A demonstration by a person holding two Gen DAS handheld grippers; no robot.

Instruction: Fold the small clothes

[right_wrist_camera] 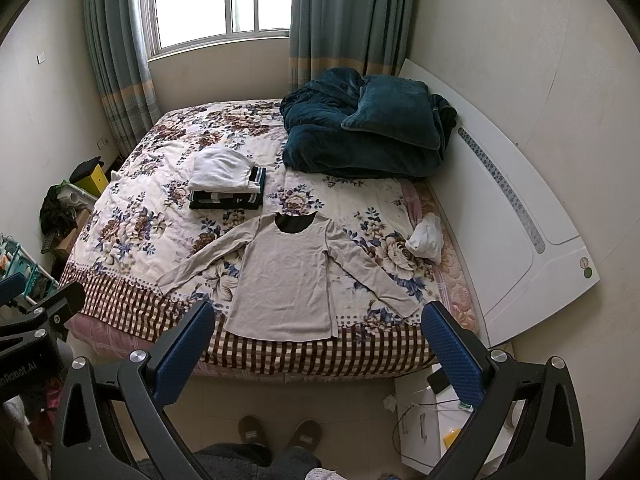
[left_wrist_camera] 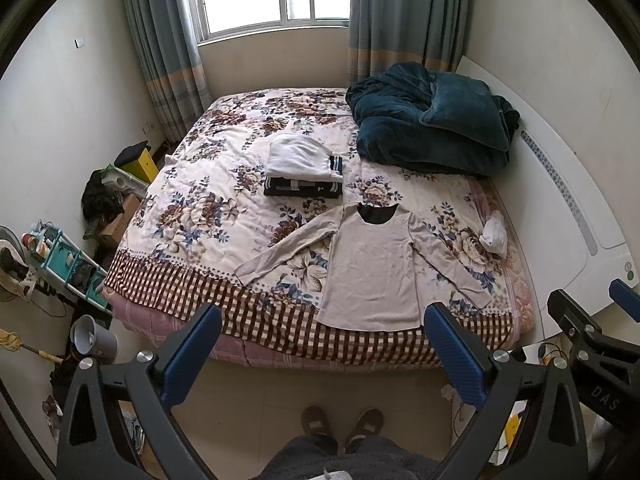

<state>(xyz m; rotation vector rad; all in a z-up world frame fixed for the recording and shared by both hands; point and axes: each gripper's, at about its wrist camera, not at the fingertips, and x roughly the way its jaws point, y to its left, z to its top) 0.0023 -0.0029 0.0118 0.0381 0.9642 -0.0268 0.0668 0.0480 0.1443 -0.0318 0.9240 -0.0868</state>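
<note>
A beige long-sleeved top (left_wrist_camera: 370, 268) lies flat on the floral bedspread (left_wrist_camera: 208, 200), sleeves spread, hem at the near edge; it also shows in the right wrist view (right_wrist_camera: 286, 280). Behind it is a stack of folded clothes (left_wrist_camera: 304, 168), white on dark, also seen in the right wrist view (right_wrist_camera: 226, 182). My left gripper (left_wrist_camera: 322, 344) is open and empty, held high above the floor in front of the bed. My right gripper (right_wrist_camera: 318, 344) is open and empty at the same height. Each gripper shows at the edge of the other's view.
A dark teal blanket pile (left_wrist_camera: 432, 120) fills the far right of the bed. A small white crumpled cloth (left_wrist_camera: 494, 234) lies at the right edge. A white headboard (right_wrist_camera: 520, 216) stands on the right. A teal shelf (left_wrist_camera: 68, 264) and clutter stand on the left. The person's feet (left_wrist_camera: 340, 424) are below.
</note>
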